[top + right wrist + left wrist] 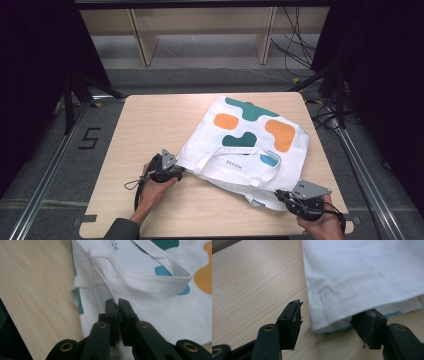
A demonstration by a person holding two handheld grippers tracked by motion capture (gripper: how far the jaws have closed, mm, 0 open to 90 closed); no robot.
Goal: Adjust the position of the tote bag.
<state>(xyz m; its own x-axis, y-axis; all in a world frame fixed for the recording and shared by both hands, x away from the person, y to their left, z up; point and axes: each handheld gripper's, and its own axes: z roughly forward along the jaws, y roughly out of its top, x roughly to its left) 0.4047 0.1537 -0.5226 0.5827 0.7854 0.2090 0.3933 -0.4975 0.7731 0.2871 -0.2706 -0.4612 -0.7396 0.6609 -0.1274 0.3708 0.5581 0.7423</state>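
A white tote bag (250,135) printed with orange and teal shapes lies flat on the wooden table (150,125), its handles (240,167) folded over the near part. My left gripper (179,170) sits at the bag's left corner. In the left gripper view its jaws stand apart around that corner (322,322), one jaw clear of the cloth, so the left gripper (329,317) is open. My right gripper (279,194) is at the bag's near right corner. In the right gripper view the right gripper (117,302) is shut, with white bag cloth (150,302) pinched between its jaws, just below a handle strap (155,280).
Bare tabletop lies left of the bag and along the front edge (200,227). Metal rails (50,165) run along the floor on both sides. A wooden frame (145,45) and loose cables (295,45) stand beyond the far edge.
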